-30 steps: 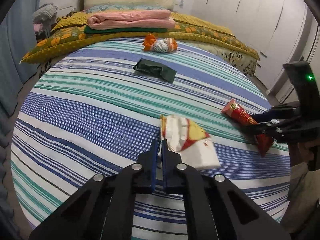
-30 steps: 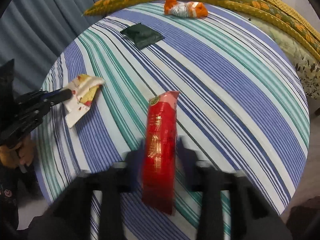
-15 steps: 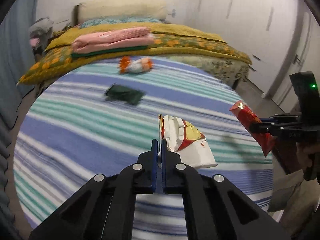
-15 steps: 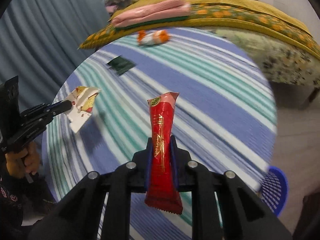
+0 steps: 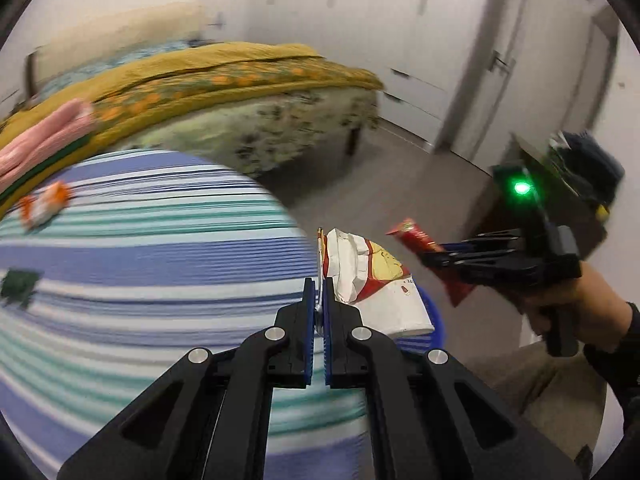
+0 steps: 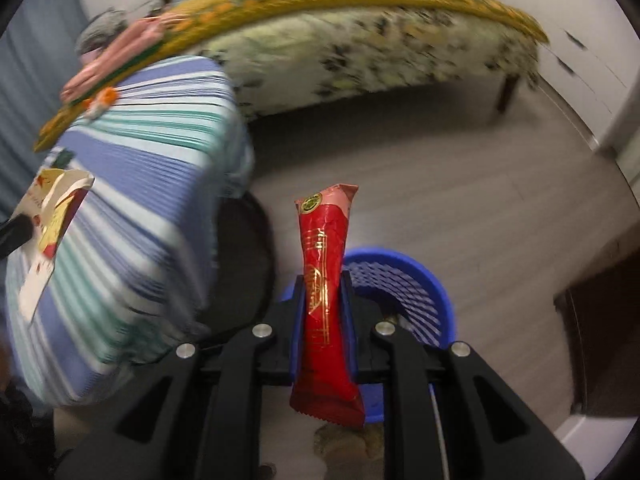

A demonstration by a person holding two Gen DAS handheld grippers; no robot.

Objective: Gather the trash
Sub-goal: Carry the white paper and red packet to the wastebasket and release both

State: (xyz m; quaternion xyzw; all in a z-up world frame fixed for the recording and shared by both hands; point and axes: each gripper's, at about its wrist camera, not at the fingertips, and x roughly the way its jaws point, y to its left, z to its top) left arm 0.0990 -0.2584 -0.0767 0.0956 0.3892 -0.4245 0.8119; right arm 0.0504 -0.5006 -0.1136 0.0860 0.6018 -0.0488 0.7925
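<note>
Two pieces of trash are now off the bed and in the air, one per hand. A second ago your left gripper [image 5: 319, 300] was already pinched on the edge of the white, red and yellow wrapper [image 5: 372, 284] while it lay on the striped sheet [image 5: 160, 248], and the right gripper [image 6: 323, 304] was only just closing round the red snack packet [image 6: 325, 280]. Now both are clamped tight and you've swung away from the mattress, so the floor and the blue basket [image 6: 404, 280] have come into view.

What that means: the pick-up half is done for these two, and you're on the carry. In the right wrist view the red packet hangs between the pads right above the basket rim, so that one looks about ready to drop. The white wrapper is further off, held out past the corner of the sheet, with a sliver of blue showing just behind it.

You've still got leftovers on the bed: a dark green packet [image 5: 18, 286] and an orange and white wrapper [image 5: 44, 206], both well back from you.

Labels: the red packet has gold print down its length and a small round green emblem near the top. I can't read any of it; it's too small and a bit smeared. The white wrapper shows red and yellow graphics but no legible words either.
</note>
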